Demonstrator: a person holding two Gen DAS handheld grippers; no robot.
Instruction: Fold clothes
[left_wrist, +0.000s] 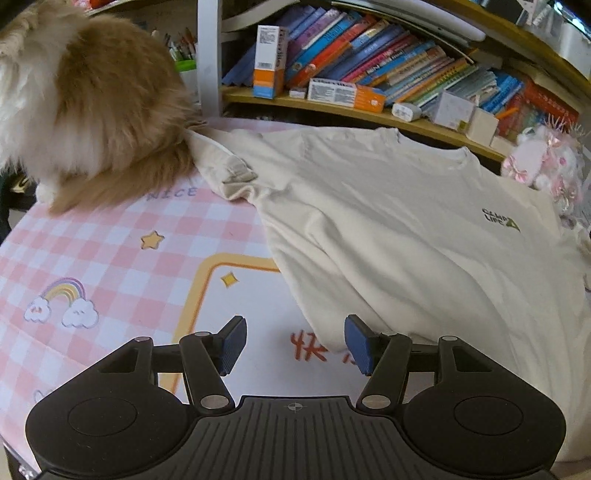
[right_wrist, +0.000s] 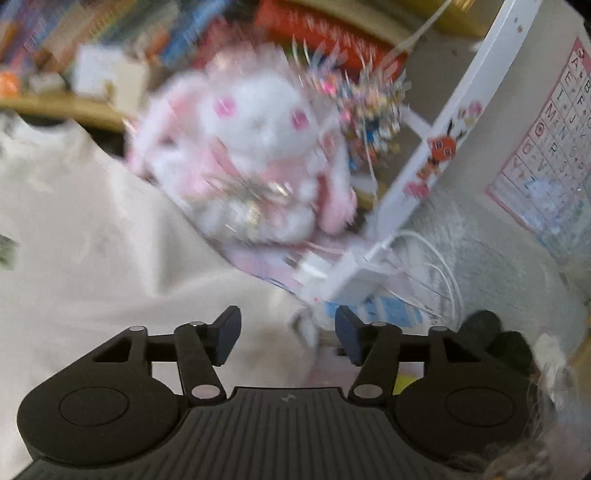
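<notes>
The cream cotton T-shirt (left_wrist: 388, 229) lies spread, unfolded, on the pink checked table mat (left_wrist: 122, 258), one sleeve tucked under a fluffy ginger-and-white cat (left_wrist: 92, 110). No fold shows, so the whole task seems to remain. The left gripper (left_wrist: 295, 341) and right gripper (right_wrist: 288, 338) both gape, holding nothing, near its hem.
</notes>
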